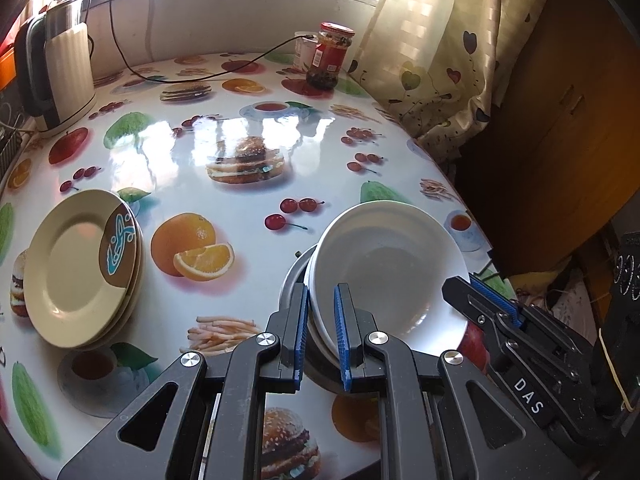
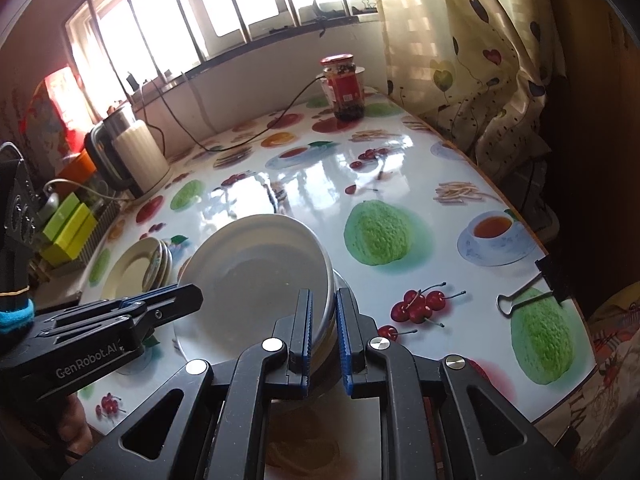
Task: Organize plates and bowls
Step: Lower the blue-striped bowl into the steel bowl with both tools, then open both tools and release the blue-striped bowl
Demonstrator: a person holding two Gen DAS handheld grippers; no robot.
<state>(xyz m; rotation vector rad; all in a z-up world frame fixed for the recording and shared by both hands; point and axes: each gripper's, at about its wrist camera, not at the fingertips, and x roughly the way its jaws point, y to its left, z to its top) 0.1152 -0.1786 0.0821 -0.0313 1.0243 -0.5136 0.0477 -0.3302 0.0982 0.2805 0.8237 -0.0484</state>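
Observation:
A white bowl (image 1: 388, 272) sits tilted in a metal bowl (image 1: 292, 284) near the table's front right. My left gripper (image 1: 322, 332) is shut on the white bowl's near-left rim. My right gripper (image 2: 324, 332) is shut on the rims of the white bowl (image 2: 256, 276) and the metal bowl (image 2: 340, 280) at their near-right side; it also shows in the left wrist view (image 1: 480, 296). A stack of cream plates (image 1: 80, 268) with a brown and blue pattern lies to the left; it also shows in the right wrist view (image 2: 136, 268).
An electric kettle (image 1: 60, 68) stands at the back left with its cord across the table. A red-lidded jar (image 1: 330, 56) stands at the back. A curtain (image 1: 440, 52) hangs along the right edge. A binder clip (image 2: 532, 288) grips the tablecloth edge. Green boxes (image 2: 68, 228) sit left.

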